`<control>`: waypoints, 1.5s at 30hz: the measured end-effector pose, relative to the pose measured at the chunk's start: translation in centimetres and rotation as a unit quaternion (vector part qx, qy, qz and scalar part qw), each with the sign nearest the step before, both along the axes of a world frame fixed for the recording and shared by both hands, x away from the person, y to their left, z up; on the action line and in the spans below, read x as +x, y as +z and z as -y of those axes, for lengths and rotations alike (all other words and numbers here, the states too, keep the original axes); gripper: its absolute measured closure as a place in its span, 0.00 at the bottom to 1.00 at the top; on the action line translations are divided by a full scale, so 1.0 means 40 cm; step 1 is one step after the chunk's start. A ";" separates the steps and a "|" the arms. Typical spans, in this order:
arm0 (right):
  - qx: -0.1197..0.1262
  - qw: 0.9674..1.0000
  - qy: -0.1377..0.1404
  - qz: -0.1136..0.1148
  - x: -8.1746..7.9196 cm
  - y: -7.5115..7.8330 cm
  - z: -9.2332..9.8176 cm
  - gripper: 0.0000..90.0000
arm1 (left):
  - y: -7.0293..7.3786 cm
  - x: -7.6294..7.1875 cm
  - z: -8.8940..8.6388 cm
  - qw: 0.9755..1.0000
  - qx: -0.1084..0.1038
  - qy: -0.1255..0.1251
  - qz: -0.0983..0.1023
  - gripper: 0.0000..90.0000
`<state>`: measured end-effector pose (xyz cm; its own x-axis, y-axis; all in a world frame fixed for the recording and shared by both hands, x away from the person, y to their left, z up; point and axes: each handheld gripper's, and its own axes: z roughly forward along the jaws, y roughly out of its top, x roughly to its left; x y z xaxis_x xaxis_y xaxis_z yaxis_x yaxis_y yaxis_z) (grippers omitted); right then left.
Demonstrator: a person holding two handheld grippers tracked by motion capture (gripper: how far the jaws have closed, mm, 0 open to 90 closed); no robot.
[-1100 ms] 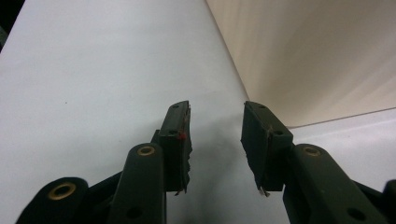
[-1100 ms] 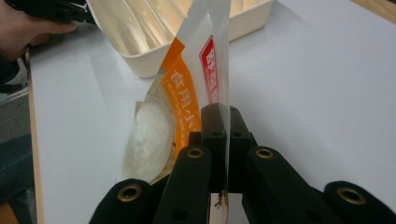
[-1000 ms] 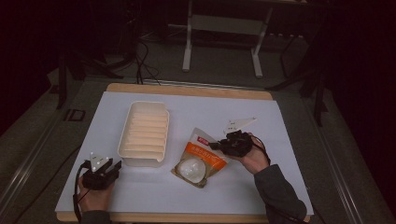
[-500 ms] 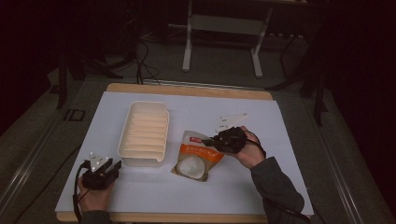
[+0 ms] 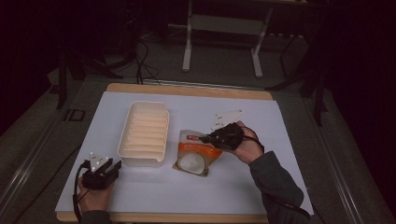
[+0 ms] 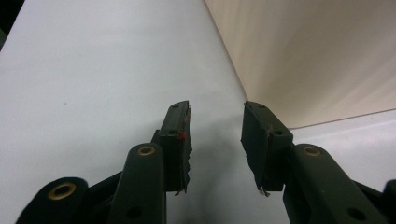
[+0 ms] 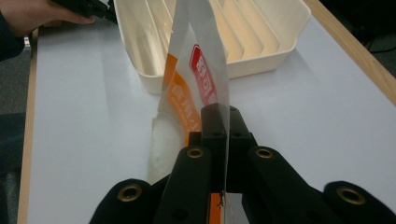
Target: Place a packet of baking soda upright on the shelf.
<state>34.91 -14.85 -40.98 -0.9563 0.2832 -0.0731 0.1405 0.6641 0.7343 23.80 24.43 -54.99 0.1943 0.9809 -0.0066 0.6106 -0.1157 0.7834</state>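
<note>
Orange bag (image 7: pixel 196 79) pinched in right hand-held gripper (image 7: pixel 223 135); left hand-held gripper (image 6: pixel 217 135) gapes.

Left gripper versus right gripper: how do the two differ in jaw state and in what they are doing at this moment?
The left gripper has its jaws apart with nothing between them; the right gripper is shut on the edge of the orange and clear bag. In the high view the left gripper sits near the table's front edge beside the cream tray, while the right gripper reaches the bag right of that tray. Both are black, two-jawed and hand-held.
</note>
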 end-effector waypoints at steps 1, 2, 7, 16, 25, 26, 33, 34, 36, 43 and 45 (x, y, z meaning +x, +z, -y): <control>-0.002 1.000 0.001 0.001 0.000 0.003 -0.002 1.00 | 0.000 0.000 0.000 1.000 0.000 0.000 0.000 0.69; -0.003 1.000 0.001 0.005 0.001 0.005 -0.003 1.00 | 0.000 0.000 0.000 1.000 0.000 0.000 0.000 0.69; -0.008 1.000 0.004 0.016 0.009 0.015 -0.008 1.00 | 0.000 0.000 0.000 1.000 0.000 0.000 0.000 0.69; -0.009 1.000 0.002 0.028 0.025 0.027 -0.014 1.00 | 0.000 0.000 0.000 1.000 0.001 -0.001 -0.001 0.69; -0.007 0.999 -0.003 0.038 0.043 0.035 -0.020 1.00 | 0.000 0.000 0.000 1.000 0.001 -0.001 -0.001 0.69; -0.007 0.999 -0.003 0.040 0.045 0.037 -0.021 1.00 | 0.000 0.000 0.000 1.000 0.001 -0.002 -0.001 0.69; 0.002 0.999 -0.005 0.048 0.058 0.055 -0.025 1.00 | 0.000 0.000 -0.001 1.000 0.001 -0.002 -0.002 0.69; 0.002 0.999 -0.005 0.048 0.058 0.055 -0.025 1.00 | 0.000 0.000 -0.001 1.000 0.001 -0.002 -0.002 0.69; 0.004 0.999 -0.006 0.050 0.059 0.058 -0.026 1.00 | 0.000 0.000 -0.001 1.000 0.000 -0.002 -0.002 0.69; 0.020 0.998 -0.002 0.065 0.070 0.082 -0.036 1.00 | 0.001 0.000 -0.002 1.000 -0.002 -0.003 -0.002 0.69; 0.022 0.997 -0.001 0.067 0.070 0.085 -0.036 1.00 | 0.001 0.000 -0.002 1.000 -0.002 -0.003 -0.003 0.69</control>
